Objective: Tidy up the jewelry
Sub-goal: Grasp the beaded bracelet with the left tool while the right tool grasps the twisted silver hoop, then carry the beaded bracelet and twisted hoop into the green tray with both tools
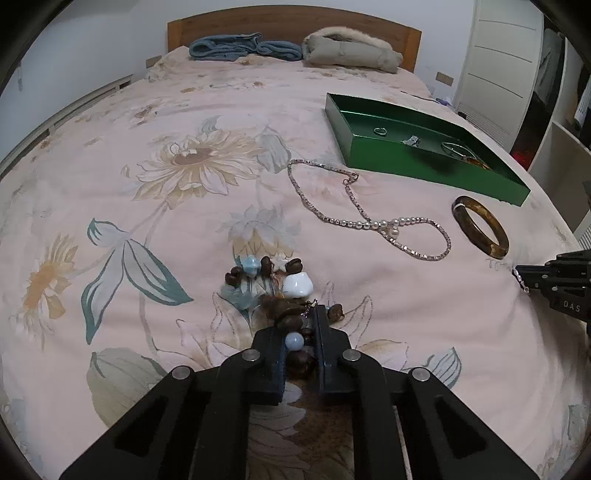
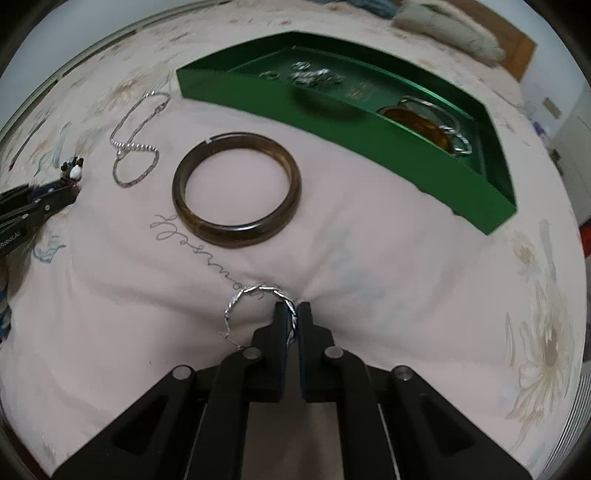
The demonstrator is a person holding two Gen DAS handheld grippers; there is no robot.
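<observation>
My left gripper [image 1: 300, 314] is shut on a beaded bracelet [image 1: 280, 288] of brown, blue and white beads lying on the bedspread. My right gripper [image 2: 293, 309] is shut on a thin twisted silver bangle [image 2: 255, 295], low against the sheet; it shows at the right edge of the left wrist view [image 1: 524, 275]. A brown bangle [image 2: 236, 188] lies ahead of it, also in the left wrist view [image 1: 480, 226]. A pearl and chain necklace [image 1: 365, 210] lies between. The green tray [image 1: 424, 162] holds rings and bangles [image 2: 424, 118].
The pink floral bedspread [image 1: 147, 206] covers the bed. Folded blue clothes [image 1: 240, 46] and a beige jacket [image 1: 351, 50] lie by the wooden headboard [image 1: 288, 22]. A white wardrobe [image 1: 498, 66] and shelves stand to the right.
</observation>
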